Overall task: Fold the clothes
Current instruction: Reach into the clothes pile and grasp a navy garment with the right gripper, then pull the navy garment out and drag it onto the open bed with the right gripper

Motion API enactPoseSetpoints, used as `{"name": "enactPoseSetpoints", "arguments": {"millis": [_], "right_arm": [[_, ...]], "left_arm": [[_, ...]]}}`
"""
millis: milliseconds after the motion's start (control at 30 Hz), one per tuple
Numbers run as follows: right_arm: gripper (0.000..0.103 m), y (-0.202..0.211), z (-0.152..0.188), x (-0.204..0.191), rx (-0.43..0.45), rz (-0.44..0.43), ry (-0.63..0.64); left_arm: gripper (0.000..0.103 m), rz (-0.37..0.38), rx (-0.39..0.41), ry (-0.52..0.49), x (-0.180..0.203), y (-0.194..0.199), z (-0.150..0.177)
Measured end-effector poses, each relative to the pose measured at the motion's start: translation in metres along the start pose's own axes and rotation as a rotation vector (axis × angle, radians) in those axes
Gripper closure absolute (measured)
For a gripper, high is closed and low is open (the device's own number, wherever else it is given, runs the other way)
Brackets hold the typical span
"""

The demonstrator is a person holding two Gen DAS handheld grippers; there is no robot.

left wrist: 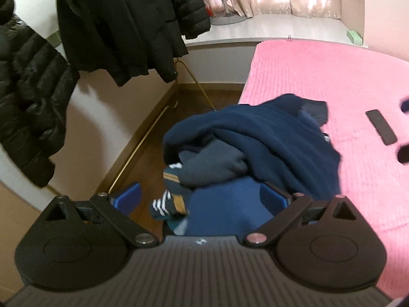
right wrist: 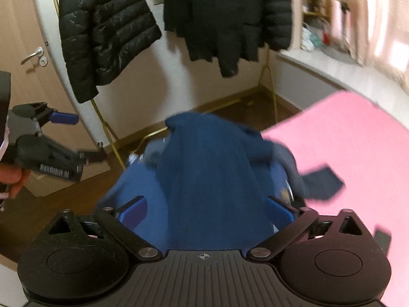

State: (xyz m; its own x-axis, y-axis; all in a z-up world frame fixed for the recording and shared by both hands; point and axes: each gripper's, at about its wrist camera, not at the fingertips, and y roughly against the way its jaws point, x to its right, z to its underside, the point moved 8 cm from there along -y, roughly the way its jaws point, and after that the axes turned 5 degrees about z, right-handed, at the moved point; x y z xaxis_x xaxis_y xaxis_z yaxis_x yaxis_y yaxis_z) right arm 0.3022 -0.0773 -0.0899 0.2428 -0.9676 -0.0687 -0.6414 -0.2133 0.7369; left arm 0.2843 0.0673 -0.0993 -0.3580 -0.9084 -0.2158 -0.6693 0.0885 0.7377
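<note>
While clothes (right wrist: 209,168) bunch, right hand-held gripper (right wrist: 207,211) straddles them.

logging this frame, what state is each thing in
clothes pile: crumpled, unfolded, at the pink bedspread's corner
black jackets: hanging
door: closed
left gripper: jaws open, empty
right gripper: jaws open, blue cloth between them, not pinched

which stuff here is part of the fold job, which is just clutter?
Job:
- navy garment on top of the pile
- grey-blue garment under it
- striped piece hanging off the edge
- pink bed cover, the work surface
- left gripper and right gripper, jaws open

Lying about:
- black flat object on the cover
- black puffer jackets on the rack
- green box on the sill
</note>
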Motion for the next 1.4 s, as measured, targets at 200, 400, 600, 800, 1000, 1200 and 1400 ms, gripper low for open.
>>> {"name": "enactPoseSetpoints", "arguments": {"millis": [200,400,600,800,1000,1200,1400], "right_arm": [[0.02,-0.121,-0.054,-0.013,-0.057,-0.013,0.057],[0.016,-0.214,-0.069,-0.017,-0.15,0.001,0.082],[0.085,-0.216,-0.084,0.003,-0.139,0.02,-0.017],[0.096,-0.135,-0.082,0.014,-0.006,0.001,-0.065],[0.096,0.01,-0.037,0.028,0.128,0.005,-0.194],[0.096,0.155,0.077,0.065,0.149,0.132,-0.305],[0.096,0.274,0.238,0.115,0.081,0.301,-0.466]], "left_arm": [[0.004,0.044,0.012,0.048,-0.04,-0.058,-0.009],[0.004,0.056,-0.016,0.201,-0.066,-0.087,0.017],[0.004,0.056,-0.034,0.211,-0.069,-0.084,0.038],[0.004,0.045,0.021,0.176,-0.063,-0.062,0.031],[0.004,0.071,0.136,0.084,-0.024,-0.014,0.012],[0.004,0.13,0.241,0.01,0.053,0.057,0.012],[0.003,0.235,0.263,-0.072,0.168,0.136,0.049]]}}
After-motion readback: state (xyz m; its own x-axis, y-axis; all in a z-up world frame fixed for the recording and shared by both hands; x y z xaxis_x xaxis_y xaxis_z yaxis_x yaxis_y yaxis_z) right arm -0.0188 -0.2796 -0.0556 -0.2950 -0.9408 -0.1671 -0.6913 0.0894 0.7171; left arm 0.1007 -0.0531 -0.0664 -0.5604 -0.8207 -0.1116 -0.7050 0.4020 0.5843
